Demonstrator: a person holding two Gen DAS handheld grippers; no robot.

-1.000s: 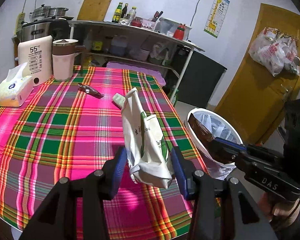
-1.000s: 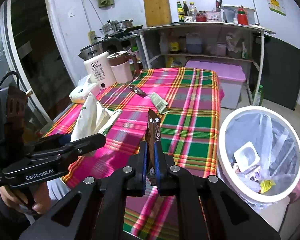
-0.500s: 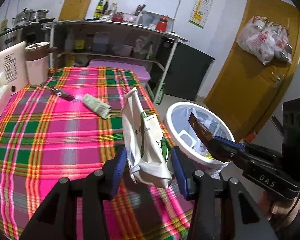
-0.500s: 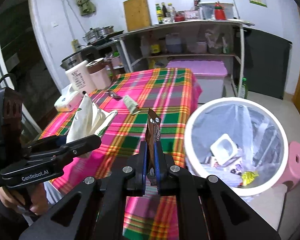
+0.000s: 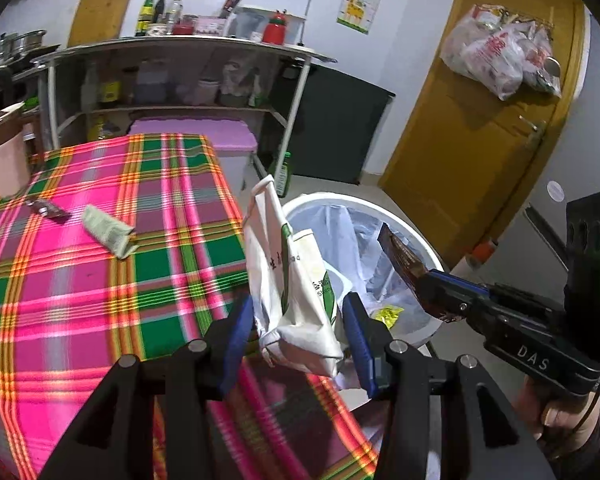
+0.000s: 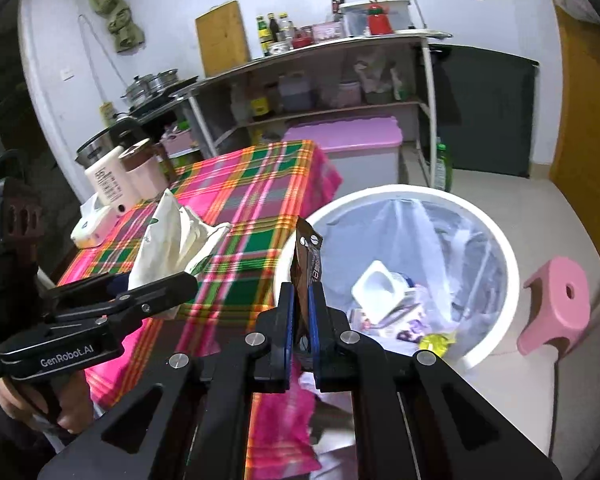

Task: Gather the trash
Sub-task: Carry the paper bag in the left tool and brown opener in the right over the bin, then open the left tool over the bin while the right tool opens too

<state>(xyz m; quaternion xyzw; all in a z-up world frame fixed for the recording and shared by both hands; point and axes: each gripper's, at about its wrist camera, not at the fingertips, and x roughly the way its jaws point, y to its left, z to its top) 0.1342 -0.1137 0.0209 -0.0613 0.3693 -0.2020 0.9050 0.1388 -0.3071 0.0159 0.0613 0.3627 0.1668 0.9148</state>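
Left tool grips white bag — right tool pinches brown wrapper.

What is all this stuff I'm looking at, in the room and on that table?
white paper bag: one, white with green print, in the left gripper
brown wrapper: one, dark brown, in the right gripper
bin: one, white with clear liner, on the floor beside the table, trash inside
tablecloth: one, pink and green plaid, over the table
folded wrapper: one, pale green, on the cloth
small dark wrapper: one, on the cloth
stool: one, pink, right of the bin
door: one, yellow, plastic bags hung on it
left gripper: black, blue pads
right gripper: black, blue pads
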